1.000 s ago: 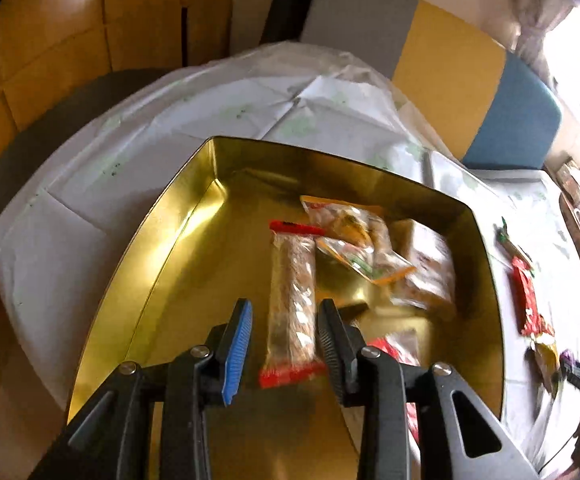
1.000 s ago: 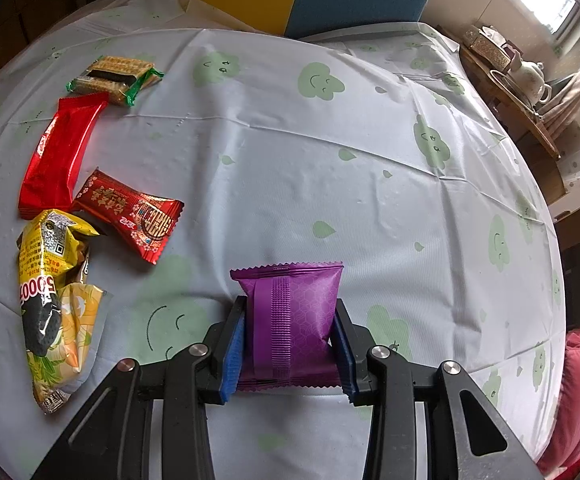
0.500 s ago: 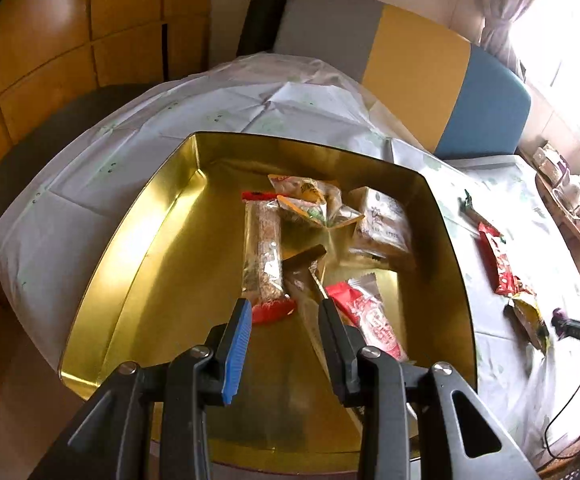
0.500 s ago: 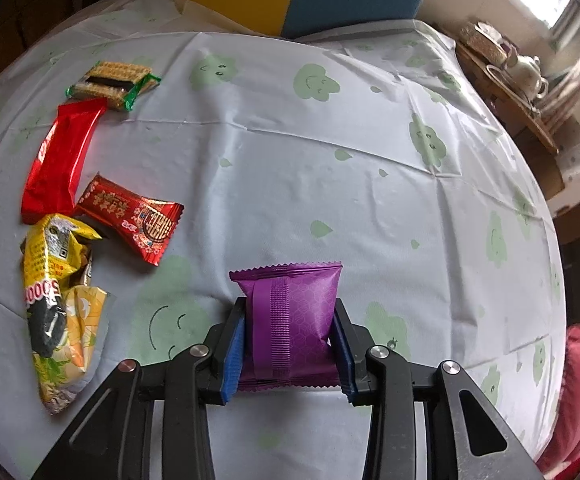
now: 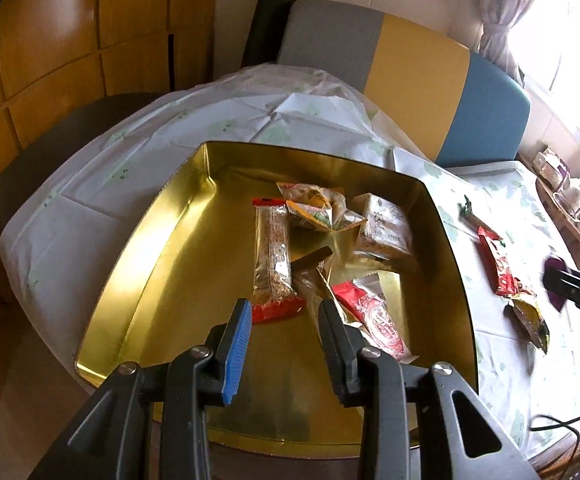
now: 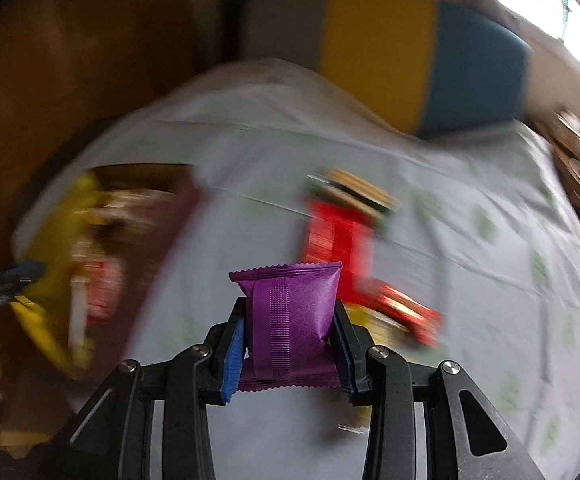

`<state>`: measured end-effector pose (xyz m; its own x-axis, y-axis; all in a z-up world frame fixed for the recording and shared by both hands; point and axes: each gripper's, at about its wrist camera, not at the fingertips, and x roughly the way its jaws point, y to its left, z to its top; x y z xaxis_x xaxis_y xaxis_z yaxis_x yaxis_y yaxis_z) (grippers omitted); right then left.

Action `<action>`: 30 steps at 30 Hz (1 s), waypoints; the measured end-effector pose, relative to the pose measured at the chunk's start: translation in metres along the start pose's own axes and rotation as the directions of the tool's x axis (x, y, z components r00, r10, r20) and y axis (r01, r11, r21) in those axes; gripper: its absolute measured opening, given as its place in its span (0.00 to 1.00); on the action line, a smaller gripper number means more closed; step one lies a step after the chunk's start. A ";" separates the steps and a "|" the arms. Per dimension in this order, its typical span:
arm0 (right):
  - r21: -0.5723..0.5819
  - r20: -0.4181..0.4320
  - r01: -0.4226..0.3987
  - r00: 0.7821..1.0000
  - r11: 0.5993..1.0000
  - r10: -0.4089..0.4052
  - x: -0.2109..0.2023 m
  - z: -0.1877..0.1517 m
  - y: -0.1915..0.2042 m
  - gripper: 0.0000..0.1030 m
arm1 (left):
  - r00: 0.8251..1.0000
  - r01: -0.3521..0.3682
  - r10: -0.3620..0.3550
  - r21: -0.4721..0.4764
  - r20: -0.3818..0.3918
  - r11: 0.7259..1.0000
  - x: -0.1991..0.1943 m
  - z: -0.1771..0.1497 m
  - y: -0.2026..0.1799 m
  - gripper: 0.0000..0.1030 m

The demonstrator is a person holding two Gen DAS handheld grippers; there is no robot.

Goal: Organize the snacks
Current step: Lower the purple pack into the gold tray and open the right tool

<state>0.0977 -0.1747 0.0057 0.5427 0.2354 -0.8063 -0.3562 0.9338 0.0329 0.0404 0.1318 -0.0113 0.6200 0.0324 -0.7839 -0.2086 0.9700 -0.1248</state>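
A gold tin tray (image 5: pixel 138 248) sits on the white tablecloth and holds several snacks: a long cereal bar (image 5: pixel 272 256), a red packet (image 5: pixel 374 320) and a clear biscuit pack (image 5: pixel 384 228). My left gripper (image 5: pixel 284 312) is open and empty above the tray's near side. My right gripper (image 6: pixel 290 320) is shut on a purple snack packet (image 6: pixel 290 308), held above the table; it shows at the right edge of the left wrist view (image 5: pixel 558 276). The right wrist view is blurred; the tray (image 6: pixel 58 240) lies at its left.
Loose snacks lie on the cloth right of the tray: a red packet (image 5: pixel 500 260) and a yellow-black packet (image 5: pixel 532 316). A grey, yellow and blue bench back (image 5: pixel 410 60) stands behind the table. A side shelf with a teapot (image 5: pixel 570 192) is far right.
My left gripper has pulled back and up from the tray, leaving the cereal bar inside. My right gripper has swung left toward the tray with the purple packet still held.
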 end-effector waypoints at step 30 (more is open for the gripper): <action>-0.041 -0.016 -0.190 0.982 0.981 0.190 0.048 0.014 0.105 0.56 | 1.000 0.015 -0.014 0.015 -0.027 1.000 0.003 -0.011 -0.003 0.34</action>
<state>0.0970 -0.0613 -0.0217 0.4531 0.4041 -0.7946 -0.4840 0.8601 0.1614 0.0349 0.1258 -0.0201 0.6022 0.0121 -0.7983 -0.1882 0.9739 -0.1272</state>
